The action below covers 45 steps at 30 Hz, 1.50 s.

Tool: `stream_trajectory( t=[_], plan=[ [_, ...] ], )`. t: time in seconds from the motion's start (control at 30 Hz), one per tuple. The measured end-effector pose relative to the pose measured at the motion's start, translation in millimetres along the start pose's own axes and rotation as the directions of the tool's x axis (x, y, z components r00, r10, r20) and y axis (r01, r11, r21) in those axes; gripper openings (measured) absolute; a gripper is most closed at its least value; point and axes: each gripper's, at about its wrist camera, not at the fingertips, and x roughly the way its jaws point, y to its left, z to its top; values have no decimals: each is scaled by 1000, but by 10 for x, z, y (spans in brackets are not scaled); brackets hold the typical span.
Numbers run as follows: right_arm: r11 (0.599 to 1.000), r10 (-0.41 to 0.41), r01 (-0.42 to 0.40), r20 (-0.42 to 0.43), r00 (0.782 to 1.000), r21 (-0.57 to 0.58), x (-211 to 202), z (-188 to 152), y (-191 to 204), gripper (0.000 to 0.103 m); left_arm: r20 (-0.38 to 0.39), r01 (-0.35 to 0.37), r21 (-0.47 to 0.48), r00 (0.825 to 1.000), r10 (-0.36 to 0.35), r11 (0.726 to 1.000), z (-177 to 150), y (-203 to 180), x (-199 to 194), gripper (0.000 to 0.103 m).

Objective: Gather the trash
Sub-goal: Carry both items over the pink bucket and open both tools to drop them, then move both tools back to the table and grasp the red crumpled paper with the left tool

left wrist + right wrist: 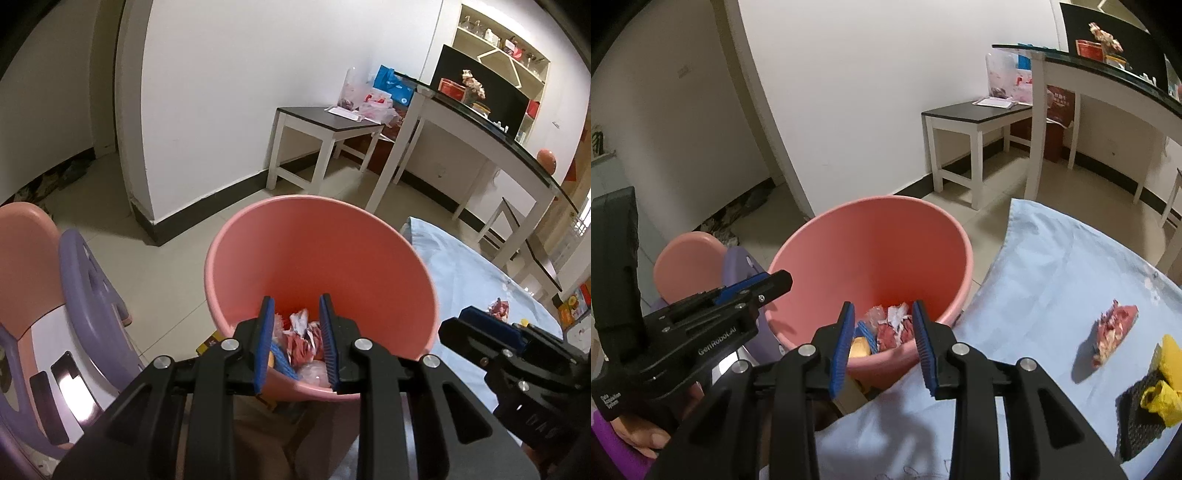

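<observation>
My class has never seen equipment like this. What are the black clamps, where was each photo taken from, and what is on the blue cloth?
A person holds two hand-held grippers, each carrying a camera that looks along its fingers. In the left camera's picture, the left gripper is open and empty over the pink bucket, which holds crumpled trash. The right camera's picture shows the right gripper, also open and empty. On the blue cloth lie a red crumpled wrapper, yellow crumpled trash and a black mesh pad.

Trash in bucket — left of table
</observation>
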Motion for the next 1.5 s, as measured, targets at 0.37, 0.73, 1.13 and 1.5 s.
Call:
stream_trajectory(
  t=[0.37,0.73,1.13,1.5],
  plan=[
    [999,-17,16,15,1000,44,-236,-142,-172,33,10,38,52,999,-38,998,-7,-250,-114,25],
    [988,-103,97,42,994,120,-771,-445,-702,34,-17,126,123,992,-125,984,-51,-621,-166,25],
    [936,-274,245,87,958,255,-1443,-796,-1571,41,-121,269,236,962,-247,934,-229,-1396,11,31],
    [880,-333,284,67,941,381,-1652,-984,-2331,42,-236,383,309,917,-320,870,-287,-2087,392,32]
  ],
)
